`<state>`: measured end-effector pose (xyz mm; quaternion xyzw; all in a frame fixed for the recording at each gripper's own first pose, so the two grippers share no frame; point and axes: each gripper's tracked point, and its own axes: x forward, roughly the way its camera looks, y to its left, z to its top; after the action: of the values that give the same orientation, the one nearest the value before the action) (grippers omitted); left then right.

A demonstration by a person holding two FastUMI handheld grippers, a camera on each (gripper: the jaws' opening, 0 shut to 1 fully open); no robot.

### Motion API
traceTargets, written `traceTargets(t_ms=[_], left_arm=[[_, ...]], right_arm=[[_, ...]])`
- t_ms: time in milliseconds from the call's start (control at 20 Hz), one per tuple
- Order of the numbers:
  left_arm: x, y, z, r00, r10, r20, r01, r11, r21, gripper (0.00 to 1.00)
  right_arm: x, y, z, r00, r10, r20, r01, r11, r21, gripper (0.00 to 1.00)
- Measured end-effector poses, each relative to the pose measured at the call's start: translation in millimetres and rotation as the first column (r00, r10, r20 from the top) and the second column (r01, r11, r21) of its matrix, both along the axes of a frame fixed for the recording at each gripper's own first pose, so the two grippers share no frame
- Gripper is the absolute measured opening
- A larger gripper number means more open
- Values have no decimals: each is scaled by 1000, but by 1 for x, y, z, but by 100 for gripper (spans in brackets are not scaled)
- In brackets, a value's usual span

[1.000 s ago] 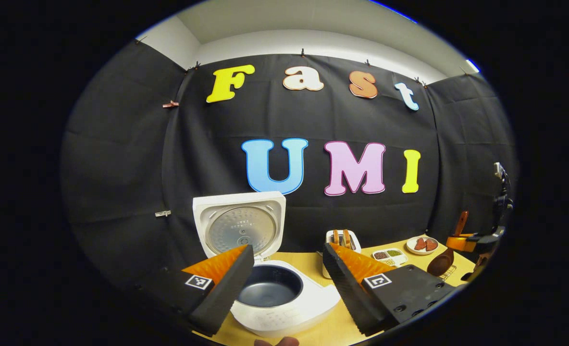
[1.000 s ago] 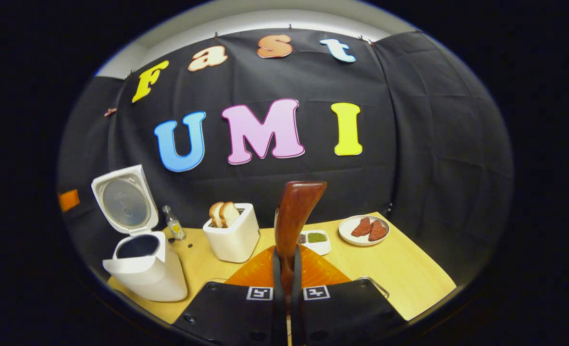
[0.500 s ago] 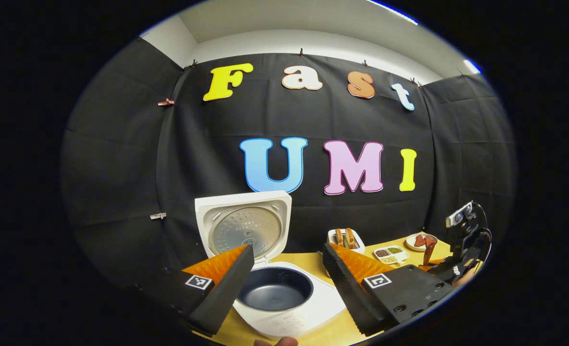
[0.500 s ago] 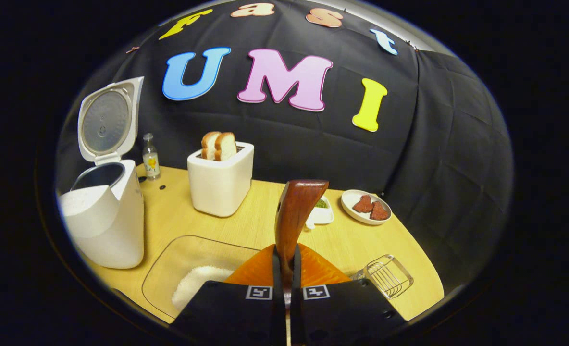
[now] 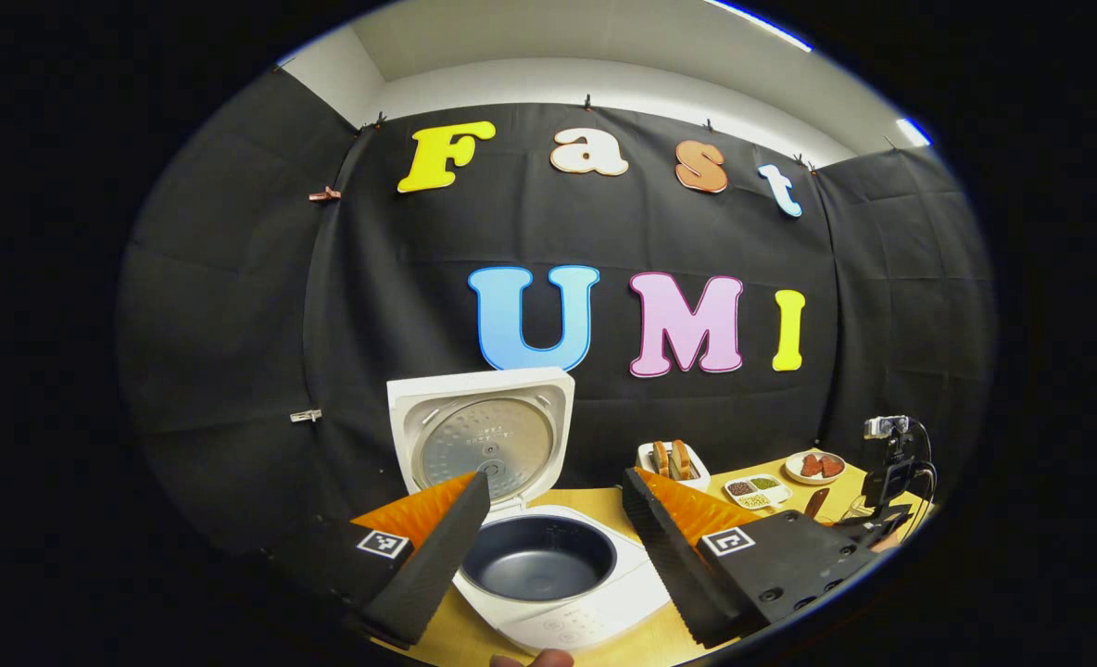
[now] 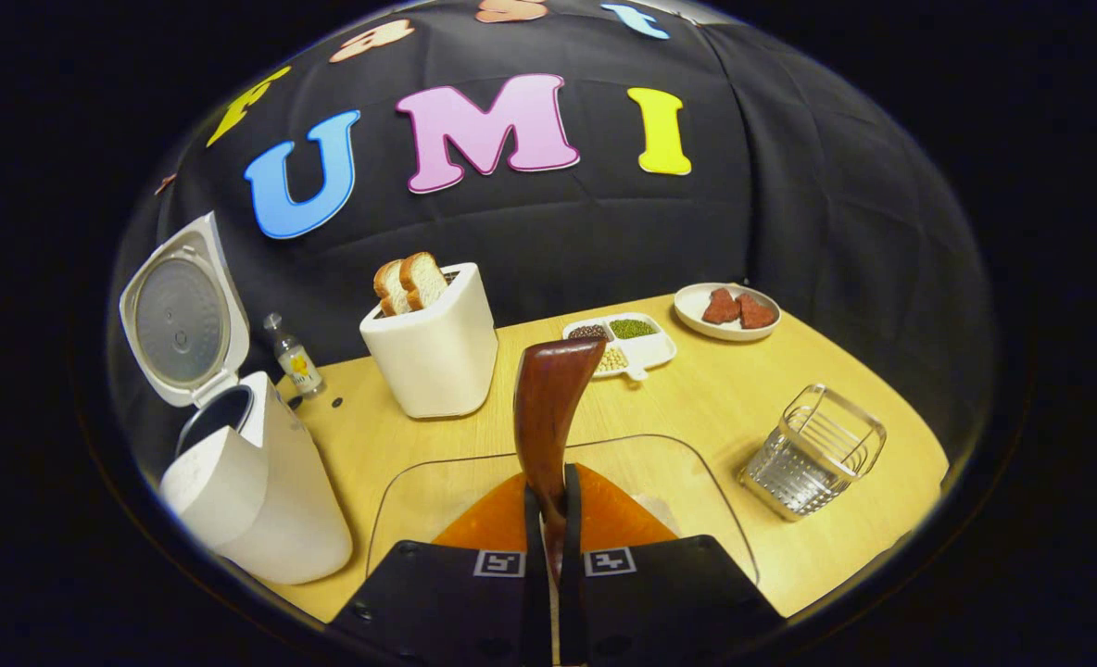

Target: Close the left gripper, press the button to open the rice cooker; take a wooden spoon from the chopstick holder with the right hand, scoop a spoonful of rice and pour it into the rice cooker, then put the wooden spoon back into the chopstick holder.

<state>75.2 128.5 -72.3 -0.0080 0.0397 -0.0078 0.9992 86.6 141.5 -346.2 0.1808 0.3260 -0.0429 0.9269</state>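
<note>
- The cooker (image 5: 548, 547) stands open at the table's (image 6: 697, 408) left, lid (image 5: 484, 440) upright and its dark pot (image 5: 537, 567) bare; the button step looks done.
- The left gripper (image 5: 548, 519) hovers just near of the cooker, jaws spread wide and holding nothing.
- The right gripper (image 6: 548, 556) has its jaws clamped on the spoon (image 6: 548, 408), whose handle end rises between the fingers; the bowl end is hidden below, so whether it carries rice cannot be told.
- The spoon is out of the holder (image 6: 813, 449), a wire basket standing at the table's near right with nothing in it.
- A clear tray (image 6: 419, 491) lies under the right gripper, near of the toaster (image 6: 433, 347); judging by this, the scoop is in hand or about to start.
- Left to do, by this reading: lift a spoonful, carry it left to the pot, tip it in, then return the spoon to the holder.
- No rice shows in the pot.
</note>
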Motion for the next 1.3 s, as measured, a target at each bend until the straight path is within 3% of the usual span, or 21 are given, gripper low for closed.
traceTargets(t_ms=[200, 500, 700, 1000, 1300], left_arm=[[-4, 4, -1, 1000, 12, -2, -12, 1000, -11, 99], [-12, 5, -1, 1000, 18, -8, -18, 1000, -9, 99], [-17, 3, 1, 1000, 24, -8, -24, 1000, -9, 99], [-28, 4, 3, 999, 40, -8, -40, 999, -8, 99], [-35, 4, 1, 999, 50, -12, -50, 999, -17, 99]], right_arm=[[-1, -15, -9, 992, -114, -56, 123, 973, 197, 8], [-11, -34, -15, 971, -211, -115, 240, 854, 462, 8], [-11, -37, 2, 967, -238, -93, 248, 786, 566, 8], [-8, -55, 31, 944, -310, -112, 295, 642, 708, 8], [-8, -65, 59, 930, -344, -130, 313, 554, 771, 8]])
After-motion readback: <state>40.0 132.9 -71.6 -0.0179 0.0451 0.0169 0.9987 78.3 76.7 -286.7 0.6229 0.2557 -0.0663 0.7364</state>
